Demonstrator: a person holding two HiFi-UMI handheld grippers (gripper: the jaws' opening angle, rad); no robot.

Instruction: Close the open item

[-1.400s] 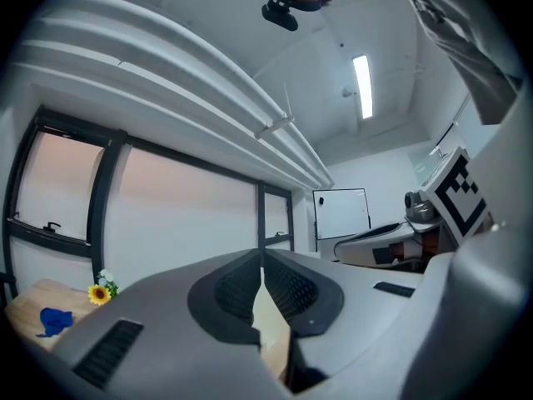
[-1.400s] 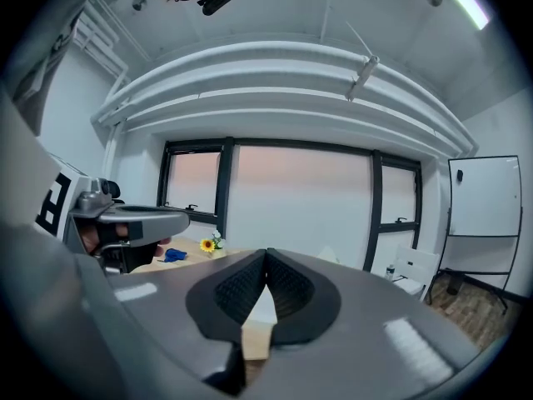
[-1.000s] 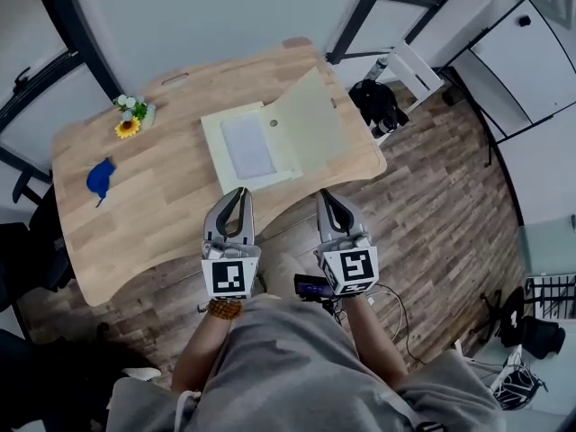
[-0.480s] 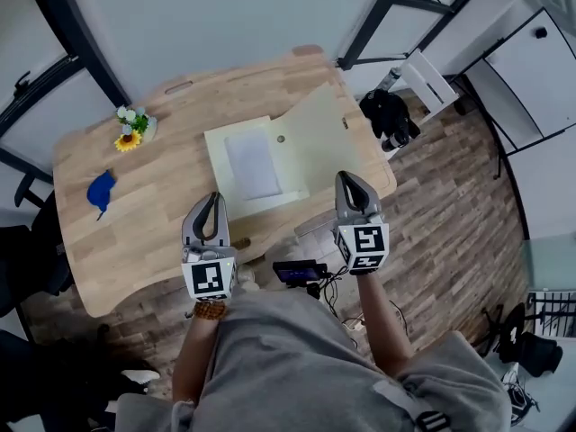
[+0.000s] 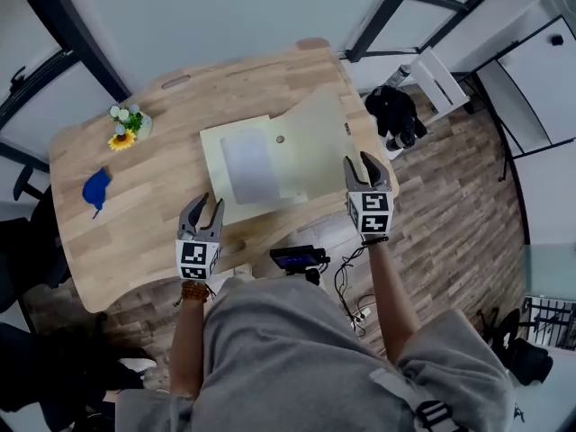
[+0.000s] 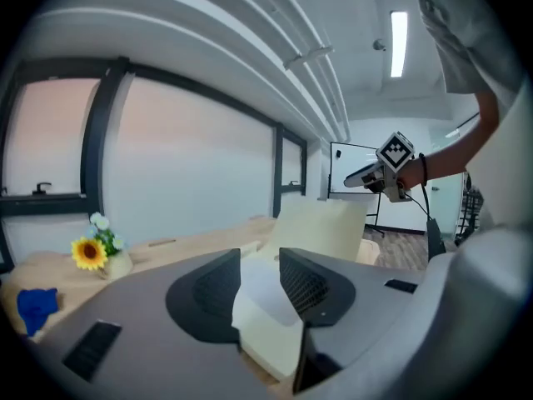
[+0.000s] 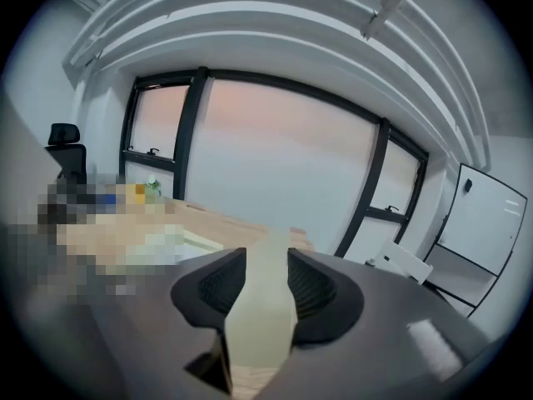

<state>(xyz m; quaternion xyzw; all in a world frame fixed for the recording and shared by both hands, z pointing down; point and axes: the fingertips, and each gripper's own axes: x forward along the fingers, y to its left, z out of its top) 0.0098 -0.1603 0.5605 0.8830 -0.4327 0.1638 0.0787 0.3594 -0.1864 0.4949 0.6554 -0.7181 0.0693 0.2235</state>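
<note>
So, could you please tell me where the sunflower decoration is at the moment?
In the head view, the sunflower decoration stands on the far left part of the table, left of the open folder, with the blue object just nearer the person.

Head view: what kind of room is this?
Probably an office or meeting room: there's a big wooden table, a black office chair and tall dark-framed windows.

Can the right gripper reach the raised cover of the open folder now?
Probably yes: the right gripper, jaws just opening, faces the raised cover, whose edge lines up in the gap, unpinched; nothing stands between.
</note>
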